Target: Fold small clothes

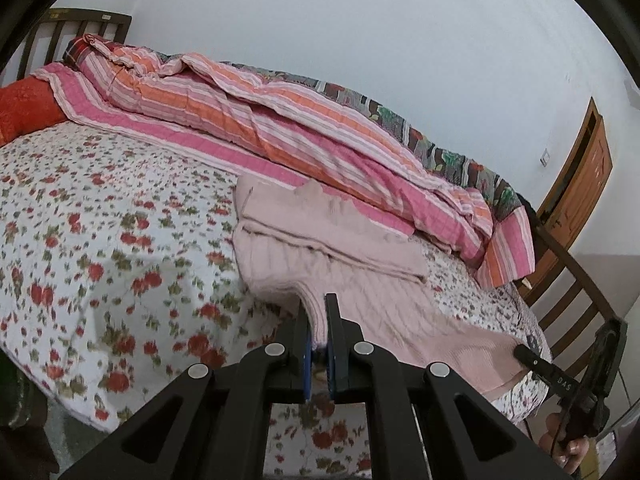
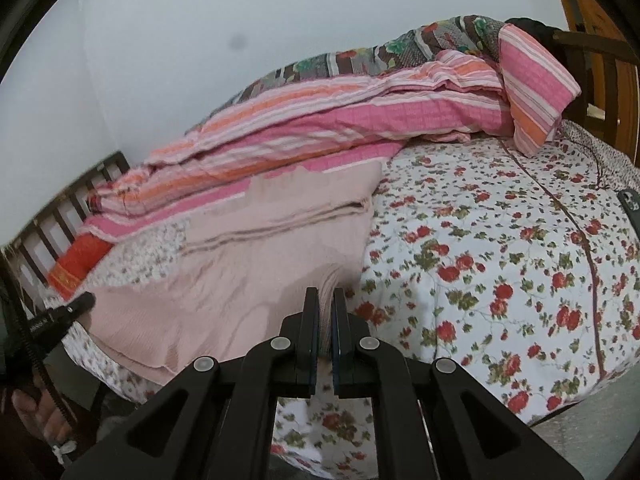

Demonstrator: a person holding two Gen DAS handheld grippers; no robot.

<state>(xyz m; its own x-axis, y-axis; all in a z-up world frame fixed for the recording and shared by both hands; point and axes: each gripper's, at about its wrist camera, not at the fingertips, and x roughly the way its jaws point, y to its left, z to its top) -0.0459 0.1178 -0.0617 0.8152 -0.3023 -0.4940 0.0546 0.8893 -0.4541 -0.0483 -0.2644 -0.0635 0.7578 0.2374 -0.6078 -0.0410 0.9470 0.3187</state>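
A pale pink knit sweater (image 1: 320,236) lies on the floral bed sheet (image 1: 100,216), its far part folded over itself. My left gripper (image 1: 318,304) is shut on the sweater's near left corner and lifts it slightly. My right gripper (image 2: 326,298) is shut on the near right corner of the sweater (image 2: 240,264). Each gripper shows in the other's view: the right gripper (image 1: 532,354) at the lower right, the left gripper (image 2: 76,304) at the lower left, both pinching the sweater's near hem.
A pink and orange striped quilt (image 1: 280,120) and a patchwork blanket (image 1: 440,148) are bunched along the far side by the wall. An orange pillow (image 1: 28,108) lies by the wooden headboard (image 1: 60,32). A wooden door (image 1: 580,176) stands past the footboard. A dark object (image 2: 630,204) lies on the sheet.
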